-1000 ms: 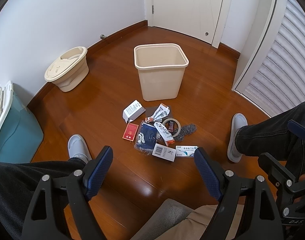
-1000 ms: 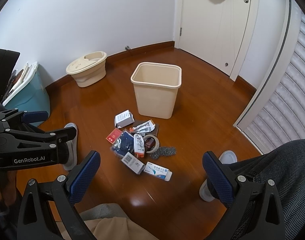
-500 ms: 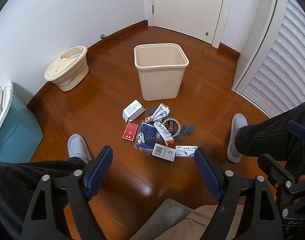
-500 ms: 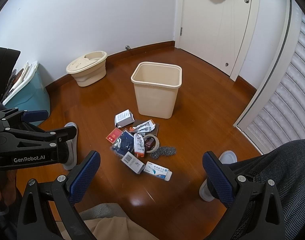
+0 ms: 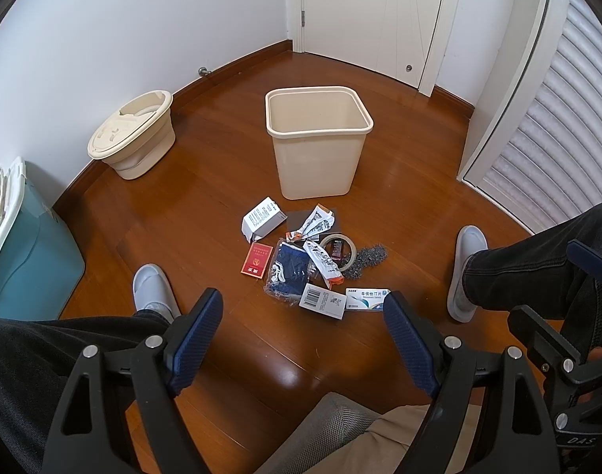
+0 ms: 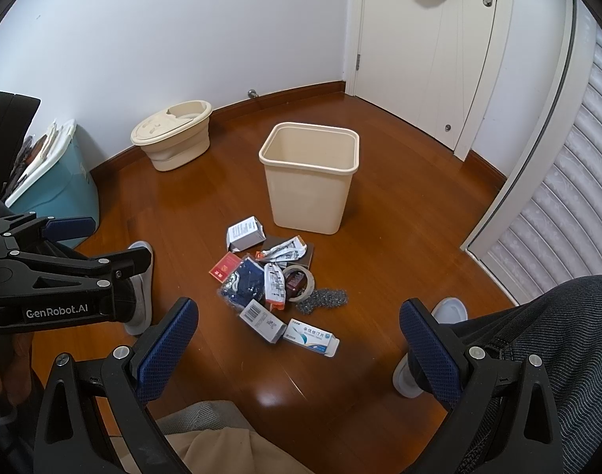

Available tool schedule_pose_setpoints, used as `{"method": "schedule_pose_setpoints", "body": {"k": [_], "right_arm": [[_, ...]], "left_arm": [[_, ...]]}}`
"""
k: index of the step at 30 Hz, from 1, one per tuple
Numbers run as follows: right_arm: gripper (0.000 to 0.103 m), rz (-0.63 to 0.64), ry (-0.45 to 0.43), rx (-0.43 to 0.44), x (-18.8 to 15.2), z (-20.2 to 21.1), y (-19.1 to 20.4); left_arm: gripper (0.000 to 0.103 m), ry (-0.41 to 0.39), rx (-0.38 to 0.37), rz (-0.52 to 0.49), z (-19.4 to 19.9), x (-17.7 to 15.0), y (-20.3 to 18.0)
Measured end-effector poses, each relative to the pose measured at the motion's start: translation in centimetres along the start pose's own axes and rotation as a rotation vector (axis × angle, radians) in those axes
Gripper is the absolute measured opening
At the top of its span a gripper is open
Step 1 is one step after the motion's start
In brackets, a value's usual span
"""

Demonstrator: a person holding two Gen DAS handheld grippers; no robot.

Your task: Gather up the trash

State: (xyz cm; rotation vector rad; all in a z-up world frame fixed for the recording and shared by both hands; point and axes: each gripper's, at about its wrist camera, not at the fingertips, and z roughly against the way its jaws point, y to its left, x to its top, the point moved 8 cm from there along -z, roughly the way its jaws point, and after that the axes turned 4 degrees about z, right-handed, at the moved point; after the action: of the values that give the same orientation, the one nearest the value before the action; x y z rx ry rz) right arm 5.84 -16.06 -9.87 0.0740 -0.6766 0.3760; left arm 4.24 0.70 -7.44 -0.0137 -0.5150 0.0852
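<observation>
Both grippers, left gripper [image 5: 302, 318] and right gripper [image 6: 299, 330], hang spread and empty; my pinch could skid the flat medicine box [image 6: 310, 336] across glossy floor [image 6: 399, 237].

No visible change; scene identical to earlier frames.

Bright, even daylight; sharp focus; glare patch on the wood floor [image 5: 285, 371] at six o'clock; fisheye bending, dark corners.
</observation>
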Motion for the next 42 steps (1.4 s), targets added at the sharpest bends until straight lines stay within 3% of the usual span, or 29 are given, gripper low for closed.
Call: {"method": "schedule_pose_setpoints", "body": {"k": [20, 26, 31, 36, 39, 42], "right_arm": [[0.103, 0.003, 0.002, -0.002, 0.1, 0.1, 0.1], [0.103, -0.012, 0.059, -0.019, -0.7, -0.8, -0.2], [0.103, -0.055, 0.126, 0.02, -0.1, -2.2, -0.2], [0.103, -0.094, 0.198, 0.045, 2.3, -7.1, -1.5], [0.103, -0.205, 0.285, 0.069, 3.2, -12.9, -3.4], [0.103, -0.375, 0.43, 0.053, 1.5, -20.7, -5.9]], "left_arm": [[0.083, 0.0, 0.003, 0.004, -0.2, 0.1, 0.2], [0.083, 0.028, 0.006, 0.03, -0.7, 1.2, 0.6], [0.083, 0.084, 0.022, 0.075, -2.5, 2.2, 2.2], [0.083, 0.157, 0.08, 0.14, -6.8, 4.9, 4.8], [0.083, 0.255, 0.084, 0.24, -11.5, 5.7, 6.8], [0.083, 0.328, 0.064, 0.345, -15.8, 5.5, 8.1]]}}
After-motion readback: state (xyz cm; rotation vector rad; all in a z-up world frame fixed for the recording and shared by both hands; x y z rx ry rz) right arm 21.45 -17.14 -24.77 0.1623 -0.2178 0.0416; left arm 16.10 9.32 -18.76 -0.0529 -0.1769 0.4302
